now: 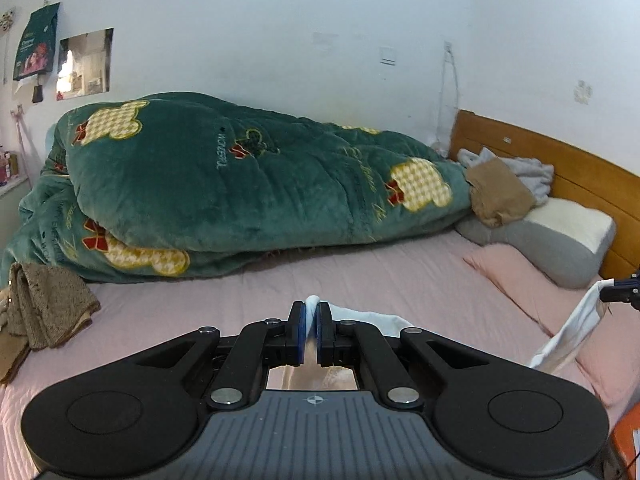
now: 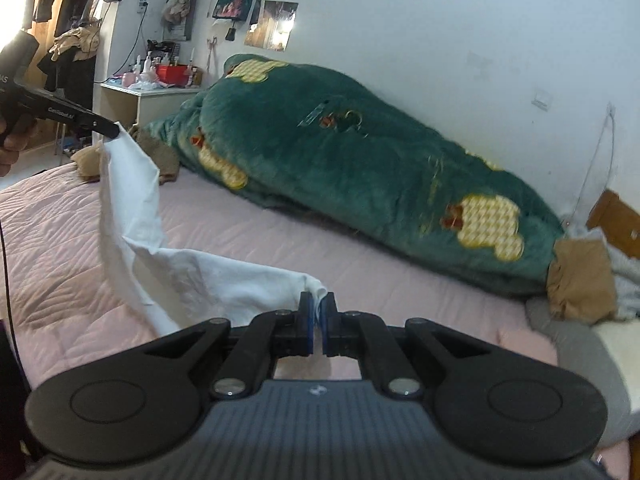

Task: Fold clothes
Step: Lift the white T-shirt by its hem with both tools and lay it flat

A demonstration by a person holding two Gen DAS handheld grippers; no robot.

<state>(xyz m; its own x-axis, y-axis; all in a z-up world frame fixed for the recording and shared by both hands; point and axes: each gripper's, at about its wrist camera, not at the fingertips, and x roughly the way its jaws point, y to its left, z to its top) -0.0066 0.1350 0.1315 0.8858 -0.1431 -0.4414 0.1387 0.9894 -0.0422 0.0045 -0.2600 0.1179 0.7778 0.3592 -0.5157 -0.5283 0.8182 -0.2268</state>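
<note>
A white garment (image 2: pixel 192 276) hangs stretched above the pink bed sheet (image 2: pixel 72 248), held at two ends. My left gripper (image 1: pixel 310 322) is shut on one edge of it, and a white fold (image 1: pixel 312 302) pokes up between the blue pads. My right gripper (image 2: pixel 318 316) is shut on the other edge. In the right wrist view the left gripper (image 2: pixel 114 130) shows at the upper left with the cloth drooping from it. In the left wrist view the right gripper (image 1: pixel 608 294) shows at the right edge, pinching the white garment (image 1: pixel 572 332).
A bulky green quilt (image 1: pixel 240 184) lies along the wall at the back of the bed. Brown clothes (image 1: pixel 44 304) sit at the left, a tan garment (image 1: pixel 498 192), grey clothes and pillows (image 1: pixel 560 240) by the wooden headboard (image 1: pixel 560 168). A cluttered white desk (image 2: pixel 160 92) stands beyond the bed.
</note>
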